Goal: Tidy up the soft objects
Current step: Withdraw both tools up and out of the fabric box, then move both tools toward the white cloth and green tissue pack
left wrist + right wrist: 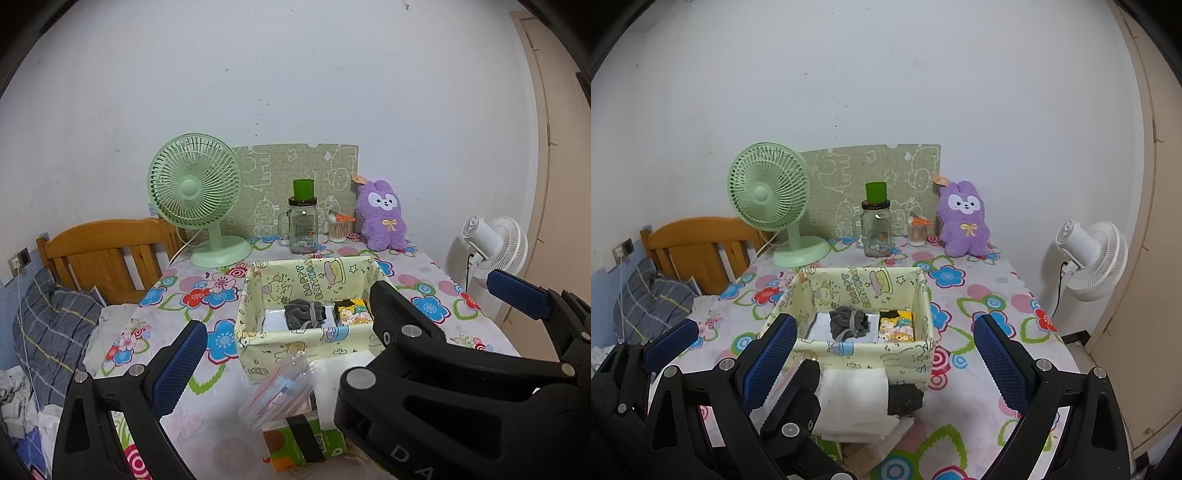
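Hovering wide open and empty, both grippers, left gripper (284, 354) and right gripper (886, 350), face the fabric basket (849, 350); a rolled grey cloth (848, 322), possibly socks, lies inside.

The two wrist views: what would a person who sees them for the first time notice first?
Probably the pale yellow cartoon-print fabric box in the middle of the flowered tablecloth, with a grey cloth bundle inside it. Behind it, by the wall, stand a mint-green desk fan on the left and a fluffy purple plush rabbit on the right.
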`<state>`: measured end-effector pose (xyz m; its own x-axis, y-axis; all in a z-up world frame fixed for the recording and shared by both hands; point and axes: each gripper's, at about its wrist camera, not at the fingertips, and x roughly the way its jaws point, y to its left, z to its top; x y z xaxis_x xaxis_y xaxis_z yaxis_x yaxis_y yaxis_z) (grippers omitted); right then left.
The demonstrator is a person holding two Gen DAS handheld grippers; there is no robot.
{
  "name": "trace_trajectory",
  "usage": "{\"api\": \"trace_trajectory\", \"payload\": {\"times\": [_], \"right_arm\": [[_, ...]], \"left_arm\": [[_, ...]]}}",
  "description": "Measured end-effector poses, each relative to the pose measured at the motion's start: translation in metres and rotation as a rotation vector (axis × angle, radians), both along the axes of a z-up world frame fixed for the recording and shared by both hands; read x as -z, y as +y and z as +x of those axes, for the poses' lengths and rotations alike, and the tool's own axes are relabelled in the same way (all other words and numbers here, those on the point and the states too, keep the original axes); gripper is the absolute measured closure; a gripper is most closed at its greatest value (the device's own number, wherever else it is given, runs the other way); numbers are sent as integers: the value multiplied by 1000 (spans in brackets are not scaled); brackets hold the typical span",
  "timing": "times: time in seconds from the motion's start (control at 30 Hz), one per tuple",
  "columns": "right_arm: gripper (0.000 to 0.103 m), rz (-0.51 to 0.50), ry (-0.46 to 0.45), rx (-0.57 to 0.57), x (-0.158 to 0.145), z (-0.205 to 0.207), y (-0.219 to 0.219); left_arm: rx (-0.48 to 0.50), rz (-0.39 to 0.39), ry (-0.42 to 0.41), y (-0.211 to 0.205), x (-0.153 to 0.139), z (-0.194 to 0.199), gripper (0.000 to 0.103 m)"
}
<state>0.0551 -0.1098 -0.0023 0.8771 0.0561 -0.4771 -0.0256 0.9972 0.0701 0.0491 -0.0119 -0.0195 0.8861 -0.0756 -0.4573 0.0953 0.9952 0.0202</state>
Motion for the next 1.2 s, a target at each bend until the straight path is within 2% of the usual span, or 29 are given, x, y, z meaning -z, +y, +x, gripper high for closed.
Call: {"api": "trace_trajectory", "payload": {"times": [0.2,0.43,0.83,1.2], "right_arm": [[5,-12,-4,-5,6,-8,2],[5,-2,10,-16,20,-16,3],[5,24,64,-13,52,-17,2],[7,25,150,-42,83,2,11]], "left_arm": [[-8,-16,-3,1,8,-9,2],[-30,2,6,1,21,-19,2],[-12,-7,67,-1,51,-17,2],[-39,12,144,5,76,-5,2]]}}
